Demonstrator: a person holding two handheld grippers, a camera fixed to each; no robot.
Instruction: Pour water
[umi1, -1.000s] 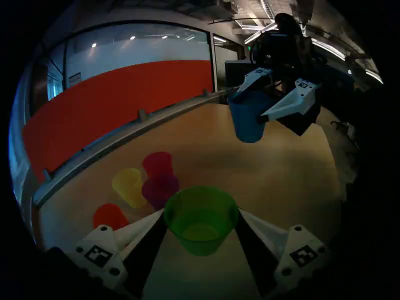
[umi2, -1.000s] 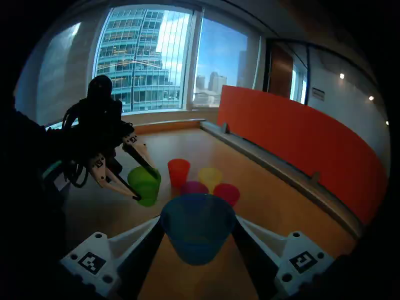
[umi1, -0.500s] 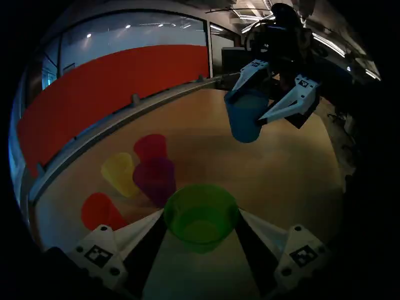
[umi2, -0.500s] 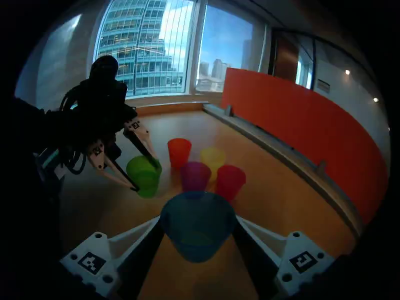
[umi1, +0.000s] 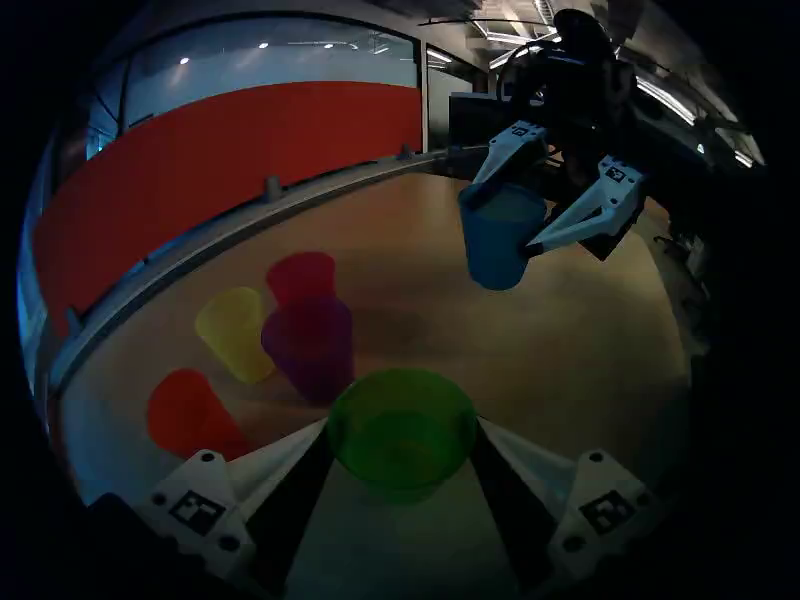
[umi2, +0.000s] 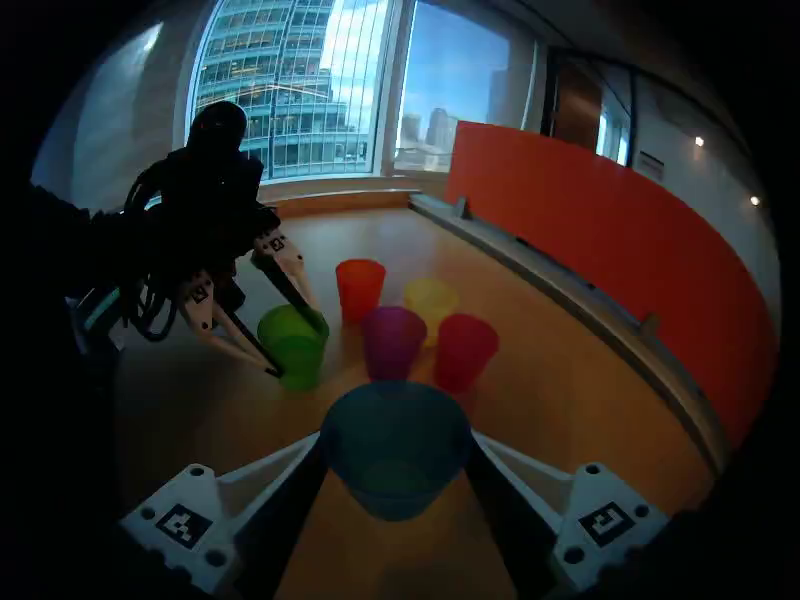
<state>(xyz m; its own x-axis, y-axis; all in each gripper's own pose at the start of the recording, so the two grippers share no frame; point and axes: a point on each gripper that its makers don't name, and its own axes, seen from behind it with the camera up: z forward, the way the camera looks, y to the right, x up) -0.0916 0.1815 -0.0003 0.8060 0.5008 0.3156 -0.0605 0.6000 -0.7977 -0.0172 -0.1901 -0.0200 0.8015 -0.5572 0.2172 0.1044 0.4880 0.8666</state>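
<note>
The left tool (umi1: 402, 432) has both fingers pressed on a green cup (umi1: 402, 458), and the right tool (umi2: 396, 440) likewise clamps an upright blue cup (umi2: 395, 465). From the left gripper view, the blue cup is at one o'clock over the worktop (umi1: 580, 330), and a purple cup (umi1: 310, 345) stands at ten o'clock.

- No word, number or brand name can be read in either view.
- Left gripper view: the left claw (umi1: 400, 430) carries 2 black-and-white square markers (umi1: 195, 510), 1 on each side; they are block patterns without letters.
- Right gripper view: the right claw (umi2: 395, 440) carries 2 similar patterns.
- Right gripper view: a small pale wall plate (umi2: 655, 163) above the orange panel (umi2: 600, 230) is too small to read.
</note>
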